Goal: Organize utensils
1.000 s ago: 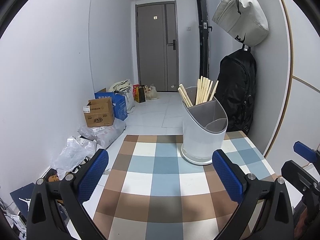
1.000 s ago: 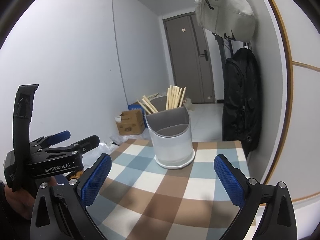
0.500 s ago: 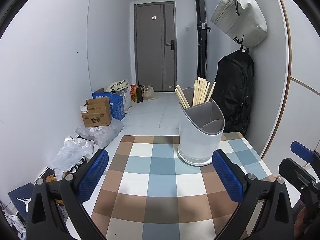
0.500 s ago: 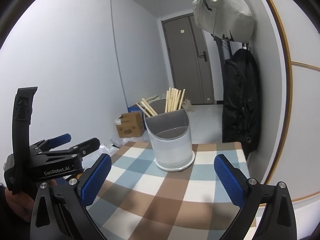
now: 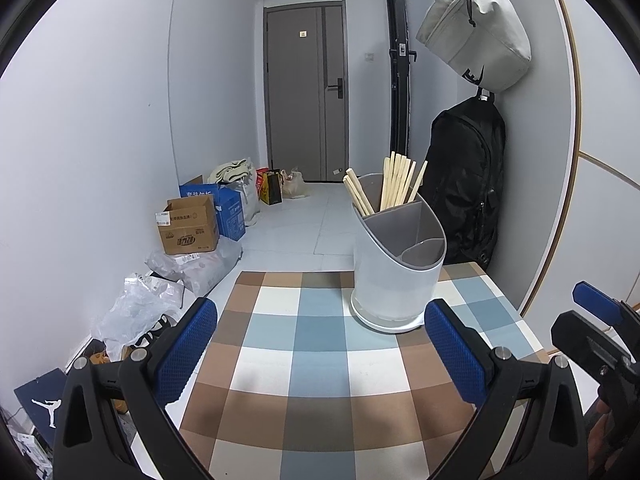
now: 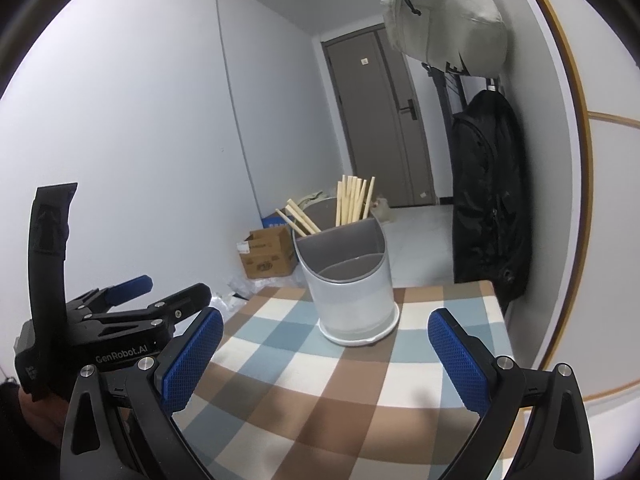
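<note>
A white utensil holder (image 5: 396, 276) (image 6: 352, 296) with grey inner compartments stands at the far side of the checked tablecloth (image 5: 320, 364) (image 6: 332, 384). Several wooden chopsticks (image 5: 394, 186) (image 6: 348, 204) stick up from its rear compartments; the front compartments look empty. My left gripper (image 5: 320, 350) hovers open over the near part of the cloth, holding nothing. My right gripper (image 6: 326, 354) is open too, also holding nothing, nearer than the holder. The left gripper (image 6: 132, 308) shows at the left of the right wrist view, the right gripper (image 5: 592, 320) at the right edge of the left wrist view.
Beyond the table's far edge is a tiled hallway with a cardboard box (image 5: 188, 226), a blue box (image 5: 226, 208) and plastic bags (image 5: 140, 312) along the left wall. A black backpack (image 5: 464, 184) and a grey bag (image 5: 476, 28) hang at the right wall. A hand (image 6: 36, 412) holds the left gripper.
Both grippers have drawn back and risen slightly, so the holder looks a little smaller and further away. Both stayed open.
</note>
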A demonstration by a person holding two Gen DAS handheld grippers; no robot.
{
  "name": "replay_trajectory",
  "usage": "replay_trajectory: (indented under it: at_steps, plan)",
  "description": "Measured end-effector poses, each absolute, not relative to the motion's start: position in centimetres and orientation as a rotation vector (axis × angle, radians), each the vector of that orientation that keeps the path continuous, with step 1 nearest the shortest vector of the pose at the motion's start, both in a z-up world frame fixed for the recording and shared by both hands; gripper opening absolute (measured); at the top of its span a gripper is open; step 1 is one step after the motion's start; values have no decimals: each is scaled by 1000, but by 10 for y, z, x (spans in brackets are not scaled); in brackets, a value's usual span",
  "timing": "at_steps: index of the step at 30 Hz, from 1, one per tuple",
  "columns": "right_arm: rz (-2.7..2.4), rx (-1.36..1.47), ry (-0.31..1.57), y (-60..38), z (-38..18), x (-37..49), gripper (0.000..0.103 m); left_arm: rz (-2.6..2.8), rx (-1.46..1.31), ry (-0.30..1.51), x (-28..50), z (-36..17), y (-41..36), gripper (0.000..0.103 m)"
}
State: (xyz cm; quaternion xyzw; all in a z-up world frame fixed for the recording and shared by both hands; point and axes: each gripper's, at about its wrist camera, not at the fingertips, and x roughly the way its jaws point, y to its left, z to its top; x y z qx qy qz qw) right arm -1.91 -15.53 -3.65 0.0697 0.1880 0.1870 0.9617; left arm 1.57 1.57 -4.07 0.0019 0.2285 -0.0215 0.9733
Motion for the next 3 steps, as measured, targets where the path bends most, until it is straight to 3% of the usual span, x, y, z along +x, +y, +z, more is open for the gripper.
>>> replay_trajectory:
  at_steps: [3]
  plan:
    - [382, 162, 389, -157, -38, -15, 103, -48, -4, 469, 19, -42, 16, 101]
